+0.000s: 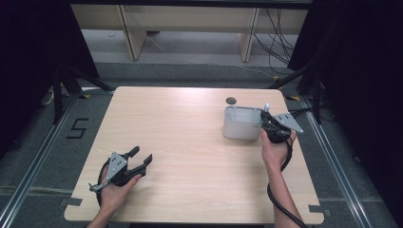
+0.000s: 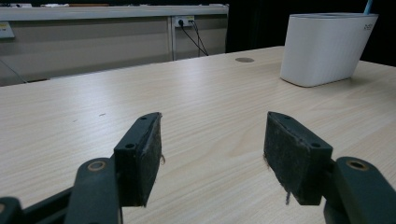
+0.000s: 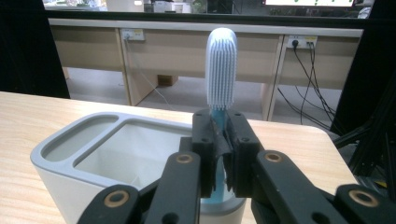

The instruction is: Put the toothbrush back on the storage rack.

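We are holding the toothbrush (image 3: 221, 70) clamped upright in the right gripper (image 3: 219, 140), at the holder (image 3: 116, 144) near the table's (image 1: 190, 142) far right corner; it is probably not yet released. The left gripper (image 2: 212, 154) is resting wide open and empty by the near left edge.

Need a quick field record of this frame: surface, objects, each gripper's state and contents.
surface: light wood table
container: white holder with compartments, far right of table, upright
held item: brush with pale bristled head and blue handle, upright, head above the holder's rim
right gripper: shut on the brush handle, at the holder's right end
left gripper: open, nothing between its fingers, low over the near-left table
table hole: small round grommet behind the holder
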Motion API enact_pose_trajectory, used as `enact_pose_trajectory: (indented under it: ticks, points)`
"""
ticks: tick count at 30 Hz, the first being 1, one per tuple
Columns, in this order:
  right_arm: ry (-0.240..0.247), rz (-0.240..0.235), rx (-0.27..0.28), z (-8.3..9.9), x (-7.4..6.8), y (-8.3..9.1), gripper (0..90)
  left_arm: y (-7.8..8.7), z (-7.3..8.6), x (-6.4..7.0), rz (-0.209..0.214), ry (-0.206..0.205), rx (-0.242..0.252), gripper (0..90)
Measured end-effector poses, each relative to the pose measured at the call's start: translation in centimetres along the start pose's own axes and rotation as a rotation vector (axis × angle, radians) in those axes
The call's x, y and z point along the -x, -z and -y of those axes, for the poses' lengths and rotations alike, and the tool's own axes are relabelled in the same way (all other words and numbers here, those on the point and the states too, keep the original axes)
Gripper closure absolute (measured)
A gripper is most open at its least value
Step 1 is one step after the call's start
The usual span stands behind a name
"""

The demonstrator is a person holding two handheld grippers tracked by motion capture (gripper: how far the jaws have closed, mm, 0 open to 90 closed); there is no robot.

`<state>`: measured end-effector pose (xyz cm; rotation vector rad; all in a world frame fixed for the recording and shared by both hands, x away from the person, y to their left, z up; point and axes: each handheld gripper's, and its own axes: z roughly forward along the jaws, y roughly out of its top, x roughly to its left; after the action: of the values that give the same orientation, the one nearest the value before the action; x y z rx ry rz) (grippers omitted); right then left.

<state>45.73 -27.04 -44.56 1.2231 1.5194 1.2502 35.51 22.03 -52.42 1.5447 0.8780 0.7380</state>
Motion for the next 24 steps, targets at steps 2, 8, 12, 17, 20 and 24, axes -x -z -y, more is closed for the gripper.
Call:
enact_pose_trajectory:
  ticks: [2,8,12,17,20,24]
  points:
    - [-0.008,-0.002,0.001,0.17,-0.07,-0.08,84.1,-0.01,0.00,0.01,0.000,0.000,0.001,36.6]
    - [-0.006,-0.003,-0.005,0.25,-0.08,-0.11,83.3,0.05,-0.01,0.03,-0.001,0.000,-0.004,36.6]
    - [-0.007,0.011,-0.008,0.28,-0.09,-0.03,75.0,0.07,-0.01,0.04,0.000,-0.001,-0.004,36.6]
    - [0.036,0.050,-0.003,0.15,-0.36,0.25,55.2,0.07,-0.02,0.05,0.000,-0.002,-0.006,36.6]
    - [0.043,0.062,-0.013,0.11,-0.44,0.34,46.5,0.07,-0.02,0.06,0.000,-0.003,-0.005,36.6]
    - [0.044,0.061,-0.037,0.20,-0.83,0.53,39.9,0.07,-0.01,0.07,0.000,-0.003,-0.006,36.6]
